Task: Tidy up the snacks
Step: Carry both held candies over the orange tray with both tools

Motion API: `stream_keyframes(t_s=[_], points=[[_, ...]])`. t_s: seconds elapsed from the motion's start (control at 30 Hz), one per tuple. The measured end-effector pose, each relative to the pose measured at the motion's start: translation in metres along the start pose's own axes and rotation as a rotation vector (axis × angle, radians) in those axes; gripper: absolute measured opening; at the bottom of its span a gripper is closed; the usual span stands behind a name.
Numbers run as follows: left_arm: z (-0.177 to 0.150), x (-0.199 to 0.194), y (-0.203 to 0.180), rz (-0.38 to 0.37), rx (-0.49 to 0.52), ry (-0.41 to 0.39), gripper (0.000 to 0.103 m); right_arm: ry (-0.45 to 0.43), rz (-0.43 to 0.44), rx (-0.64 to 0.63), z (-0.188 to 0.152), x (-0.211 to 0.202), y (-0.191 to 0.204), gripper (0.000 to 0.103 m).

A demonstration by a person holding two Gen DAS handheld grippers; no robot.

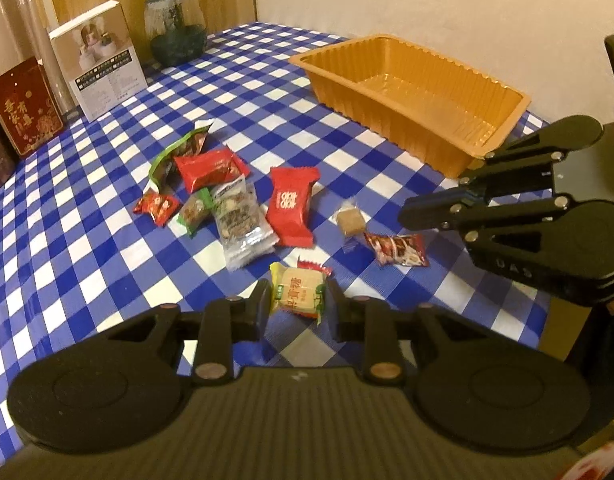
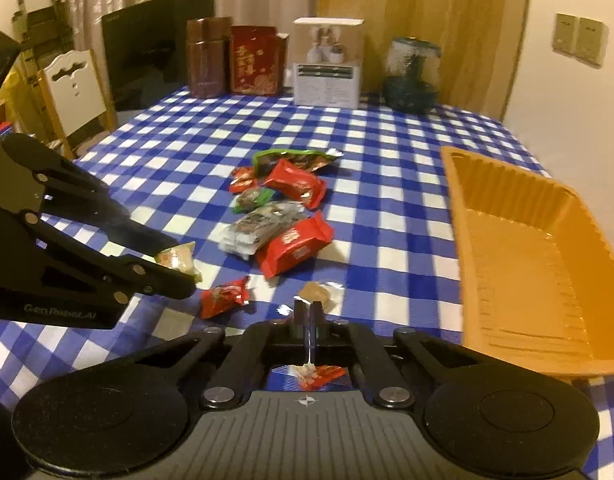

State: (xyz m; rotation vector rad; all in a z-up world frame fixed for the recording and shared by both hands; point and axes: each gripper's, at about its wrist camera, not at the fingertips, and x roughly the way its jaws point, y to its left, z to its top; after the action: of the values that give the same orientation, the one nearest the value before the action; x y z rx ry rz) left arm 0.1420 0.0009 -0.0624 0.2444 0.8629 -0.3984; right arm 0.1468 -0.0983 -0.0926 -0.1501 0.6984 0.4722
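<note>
Tilting downward, left tool [image 1: 298,300] gripping candy [image 1: 298,293]

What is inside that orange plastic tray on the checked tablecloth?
Nothing shows inside the orange plastic tray: both views show only its bare ribbed floor. The wrapped snacks all lie outside on the blue-and-white checked tablecloth. The near wall hides a strip of floor.

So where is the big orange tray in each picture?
Left wrist view: the orange tray sits upper right, beyond the snacks, nothing in it.
Right wrist view: the orange tray fills the right side, running down toward the lower right edge.
Shared landmark: the green glass vase at the far end of the blue checked tablecloth, beside the white box.
</note>
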Motion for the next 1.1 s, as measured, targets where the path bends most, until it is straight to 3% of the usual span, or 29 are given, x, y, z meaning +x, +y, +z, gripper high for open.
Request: stream_keyframes(t_s=[0.23,0.27,0.3,0.33,0.37,0.5,0.73,0.8,0.97,1.1], points=[[0.002,0.0,-0.003,-0.005,0.0,0.0,0.026,0.026,0.018,0.052,-0.004,0.002,-0.01,0.006],[0.001,0.0,-0.003,-0.007,0.0,0.002,0.026,0.029,0.017,0.042,-0.005,0.003,-0.009,0.021],[0.0,0.001,-0.002,-0.008,-0.002,0.003,0.026,0.03,0.021,0.032,-0.006,0.004,-0.008,0.049],[0.0,0.001,-0.002,-0.009,-0.004,0.004,0.026,0.029,0.027,0.03,-0.006,0.005,-0.008,0.059],[-0.001,0.001,-0.001,-0.009,-0.007,0.004,0.026,0.021,0.036,0.025,-0.007,0.005,-0.006,0.063],[-0.003,0.003,0.003,-0.014,-0.021,0.004,0.025,0.054,0.025,-0.075,-0.01,0.016,0.004,0.063],[-0.005,0.005,0.007,-0.022,-0.038,0.002,0.026,0.098,0.026,-0.091,-0.011,0.035,-0.004,0.061],[-0.005,0.005,0.008,-0.021,-0.043,0.002,0.026,0.117,0.033,-0.094,-0.01,0.04,-0.006,0.045],[-0.006,0.007,0.01,-0.021,-0.052,0.002,0.026,0.128,0.048,-0.092,-0.011,0.04,-0.006,0.027],[-0.004,0.006,0.01,-0.017,-0.058,0.001,0.026,0.125,0.04,-0.093,-0.012,0.037,-0.002,0.023]])
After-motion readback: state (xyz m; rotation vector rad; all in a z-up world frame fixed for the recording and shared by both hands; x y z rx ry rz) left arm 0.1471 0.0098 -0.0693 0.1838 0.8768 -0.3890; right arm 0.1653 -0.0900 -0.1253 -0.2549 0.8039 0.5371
